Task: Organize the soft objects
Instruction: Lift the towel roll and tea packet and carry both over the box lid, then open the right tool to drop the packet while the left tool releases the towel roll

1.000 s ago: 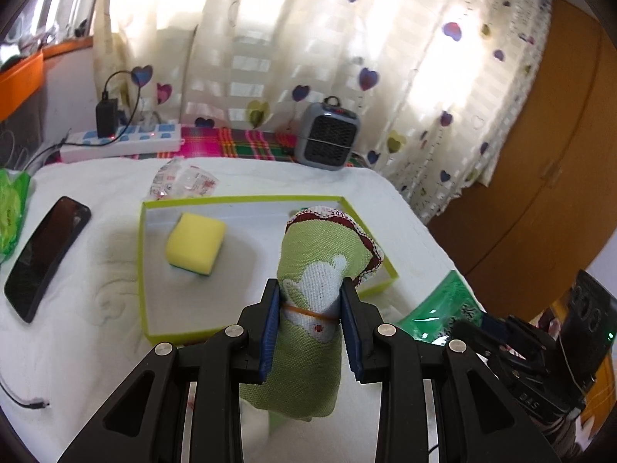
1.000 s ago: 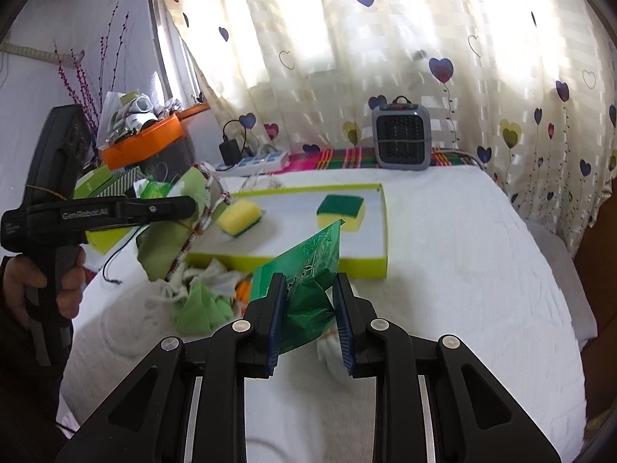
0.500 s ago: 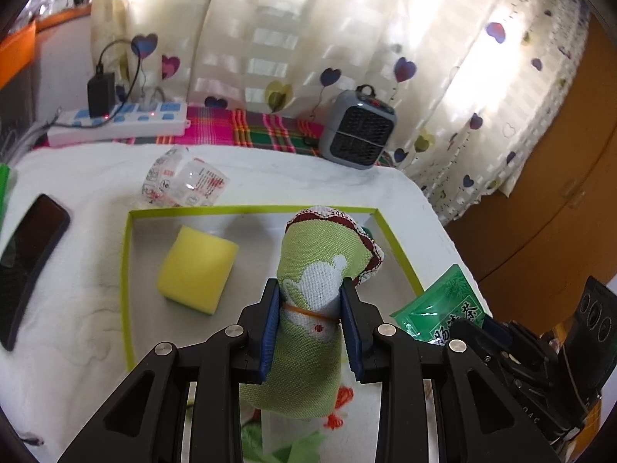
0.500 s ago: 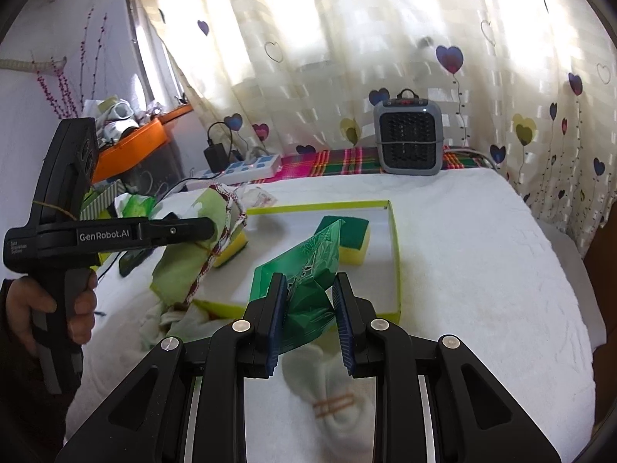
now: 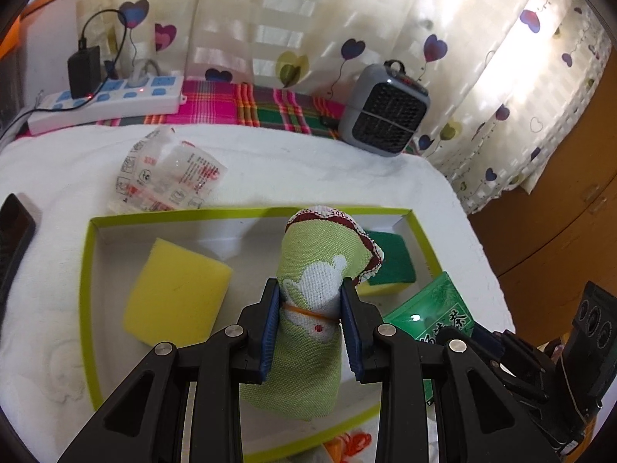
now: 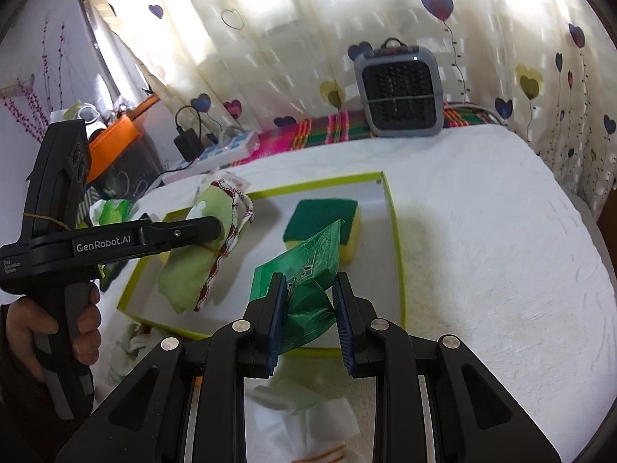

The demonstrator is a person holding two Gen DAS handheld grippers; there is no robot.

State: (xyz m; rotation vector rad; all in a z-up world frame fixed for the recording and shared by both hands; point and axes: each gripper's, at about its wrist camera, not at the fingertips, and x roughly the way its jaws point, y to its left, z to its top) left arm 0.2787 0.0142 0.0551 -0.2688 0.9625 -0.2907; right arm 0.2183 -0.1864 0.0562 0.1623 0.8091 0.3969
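My left gripper (image 5: 310,301) is shut on a rolled green cloth (image 5: 308,332) with a red-trimmed edge, held over the lime-rimmed white tray (image 5: 86,270). The cloth also shows in the right wrist view (image 6: 193,262), above the tray's left part. My right gripper (image 6: 308,301) is shut on a green foil packet (image 6: 308,270), held over the tray's near edge (image 6: 397,254). In the tray lie a yellow sponge (image 5: 173,293) and a green-topped sponge (image 6: 324,223). The packet also shows at the right of the left wrist view (image 5: 435,312).
A grey heater (image 6: 401,92), a power strip (image 5: 108,100) and a plaid cloth (image 5: 270,108) stand at the back. A clear wrapper (image 5: 166,177) and a phone (image 5: 11,239) lie left of the tray. White and green cloths (image 6: 308,416) lie below my right gripper.
Both grippers have moved forward toward the tray. The green cloth is now over the tray's inside, and the packet has come over the tray's near edge.
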